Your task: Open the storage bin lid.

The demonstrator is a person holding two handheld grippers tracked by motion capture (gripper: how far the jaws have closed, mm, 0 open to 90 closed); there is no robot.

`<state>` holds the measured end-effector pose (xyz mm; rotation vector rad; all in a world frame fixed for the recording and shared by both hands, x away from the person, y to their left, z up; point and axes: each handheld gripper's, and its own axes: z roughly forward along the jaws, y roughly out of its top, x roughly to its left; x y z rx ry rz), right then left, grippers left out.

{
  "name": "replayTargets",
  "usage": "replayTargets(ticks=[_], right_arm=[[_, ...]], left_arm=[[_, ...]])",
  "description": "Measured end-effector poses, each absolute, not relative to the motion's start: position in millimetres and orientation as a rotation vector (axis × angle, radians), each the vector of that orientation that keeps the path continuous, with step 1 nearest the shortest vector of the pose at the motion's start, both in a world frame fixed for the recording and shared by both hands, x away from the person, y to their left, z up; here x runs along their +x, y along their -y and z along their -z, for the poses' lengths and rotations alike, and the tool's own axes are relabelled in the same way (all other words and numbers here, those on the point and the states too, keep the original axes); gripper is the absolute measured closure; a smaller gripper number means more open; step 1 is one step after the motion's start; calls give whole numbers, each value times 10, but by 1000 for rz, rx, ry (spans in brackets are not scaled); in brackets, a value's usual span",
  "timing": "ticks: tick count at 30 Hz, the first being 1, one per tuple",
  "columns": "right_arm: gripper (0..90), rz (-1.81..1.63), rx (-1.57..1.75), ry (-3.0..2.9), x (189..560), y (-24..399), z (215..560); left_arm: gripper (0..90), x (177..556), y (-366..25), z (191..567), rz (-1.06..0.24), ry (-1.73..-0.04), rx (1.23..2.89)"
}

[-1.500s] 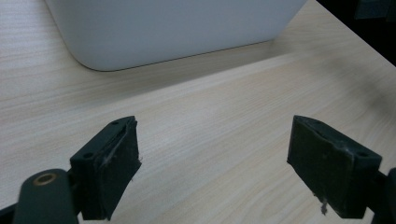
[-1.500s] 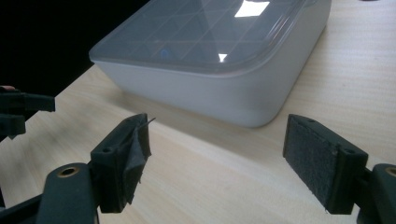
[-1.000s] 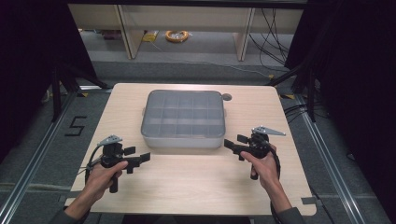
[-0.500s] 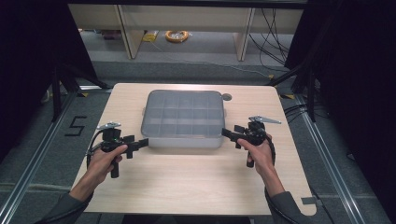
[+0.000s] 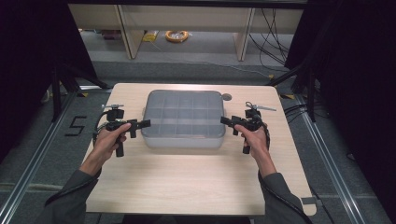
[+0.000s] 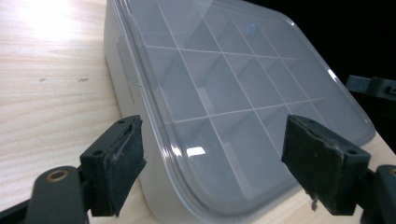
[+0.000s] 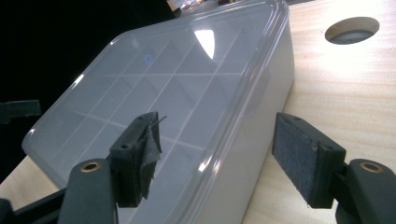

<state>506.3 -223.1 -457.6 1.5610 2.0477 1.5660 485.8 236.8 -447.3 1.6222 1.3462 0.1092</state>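
A translucent grey compartment box (image 5: 182,119) with its clear lid on lies in the middle of the wooden table (image 5: 187,182). My left gripper (image 5: 140,126) is at the box's left side, jaws pointing right at it. In the left gripper view the gripper (image 6: 219,156) is open and the box (image 6: 224,70) rim lies in line with the gap, pads clear of it. My right gripper (image 5: 229,122) faces the right side. In the right gripper view it (image 7: 219,149) is open around the box (image 7: 154,84) edge, not touching. Both pairs of jaws have just been closing a little.
A round hole (image 5: 226,97) is cut in the table behind the box's right corner, seen as the hole (image 7: 351,30) in the right gripper view. Bare wood lies in front of the box. Shelving and a yellow cable coil (image 5: 176,35) are on the floor beyond the table.
Both hands have moved away from the near edge, up to the box's sides. The grippers now point at its left and right edges. The box has not moved.
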Motion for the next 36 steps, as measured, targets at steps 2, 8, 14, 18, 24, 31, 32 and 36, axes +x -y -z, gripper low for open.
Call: replayTargets(ticks=[2, 8, 14, 18, 24, 31, 32, 36], right_arm=[[340, -1571, 1614, -2036, 5095, 2208, 4566], [346, -1559, 1576, -2054, 5178, 2204, 4576], [360, -1571, 1603, -2050, 5255, 2185, 4589], [373, -1555, 1613, -2046, 5297, 2170, 4616], [399, -1576, 1724, -2028, 5345, 2140, 4619], [426, -1580, 1685, -2044, 5404, 2085, 4677], [436, -1573, 1676, -2054, 5414, 2085, 4686], [442, -1565, 1690, -2059, 5425, 2043, 4701]], left_arm=[[199, 4942, -2372, 4494, -112, -1362, 1622], [205, 5169, -2378, 4550, -93, -1398, 1629], [201, 5353, -2380, 4583, -62, -1415, 1621], [207, 5441, -2408, 4608, -50, -1425, 1597], [225, 5495, -2361, 4591, -58, -1434, 1603], [230, 5566, -2269, 4628, -44, -1428, 1625], [241, 5572, -2257, 4634, -50, -1429, 1622], [273, 5588, -2234, 4643, -82, -1440, 1631]])
